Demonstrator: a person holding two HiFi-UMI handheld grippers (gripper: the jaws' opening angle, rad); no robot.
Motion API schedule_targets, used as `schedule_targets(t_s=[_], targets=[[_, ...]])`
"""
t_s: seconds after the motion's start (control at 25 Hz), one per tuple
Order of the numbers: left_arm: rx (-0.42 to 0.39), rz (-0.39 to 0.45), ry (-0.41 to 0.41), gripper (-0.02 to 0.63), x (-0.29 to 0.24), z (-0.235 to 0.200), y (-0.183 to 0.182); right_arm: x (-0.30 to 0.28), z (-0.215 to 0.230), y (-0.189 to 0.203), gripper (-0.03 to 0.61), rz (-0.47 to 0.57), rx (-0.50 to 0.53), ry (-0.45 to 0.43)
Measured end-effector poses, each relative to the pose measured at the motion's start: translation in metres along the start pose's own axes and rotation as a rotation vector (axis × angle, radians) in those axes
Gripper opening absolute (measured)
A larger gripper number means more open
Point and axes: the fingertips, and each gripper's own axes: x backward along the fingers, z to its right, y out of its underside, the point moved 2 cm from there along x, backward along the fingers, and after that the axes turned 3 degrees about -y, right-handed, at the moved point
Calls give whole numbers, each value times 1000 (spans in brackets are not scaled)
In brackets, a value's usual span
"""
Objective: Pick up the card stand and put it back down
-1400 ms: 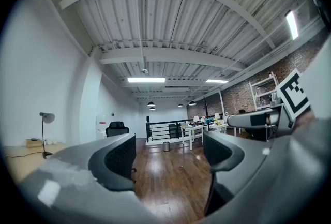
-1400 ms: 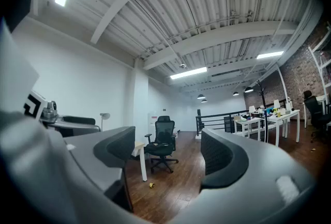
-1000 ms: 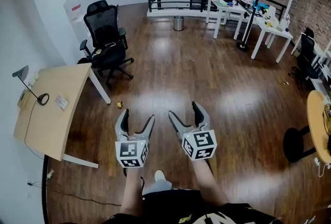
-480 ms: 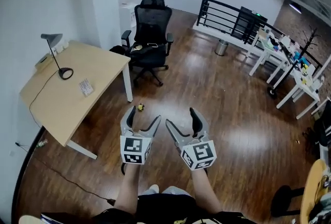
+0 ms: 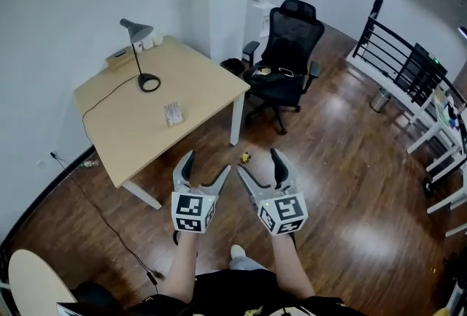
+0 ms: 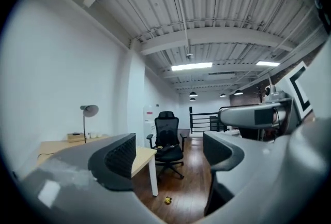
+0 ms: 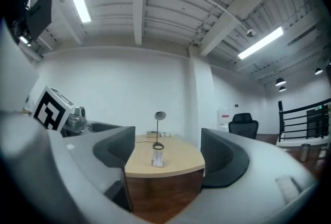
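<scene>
A small clear card stand (image 5: 174, 114) with a printed card stands upright on the light wooden table (image 5: 124, 125), at the upper left of the head view. It shows between the jaws in the right gripper view as the card stand (image 7: 158, 158), still far off. My left gripper (image 5: 205, 169) and right gripper (image 5: 257, 166) hang side by side over the wooden floor, well short of the table. Both are open with nothing between their jaws.
A grey desk lamp (image 5: 138, 42) with a round base and a cable stands on the table behind the stand. A black office chair (image 5: 287, 47) sits right of the table. A small yellow object (image 5: 246, 157) lies on the floor. A black railing (image 5: 408, 63) and white desks stand far right.
The head view has swung left, bringing the wooden table, the lamp and the card stand closer to the middle. Both grippers keep the same open stance in front of me.
</scene>
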Motion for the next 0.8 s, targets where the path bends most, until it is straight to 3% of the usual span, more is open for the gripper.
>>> schedule_targets(t_s=[0.16,0.48,0.8], targets=[[-3,-17,-146,426,-11,-38,-3,-54,-4,6,394,-8,-11,-152],[22,-12,-336,426,-15,-134,-3,-162,-35,20,394,-58,-27,-355],[2,33,-354,426,-52,-254,-12,-297,-54,19,394,-42,-4,-386]])
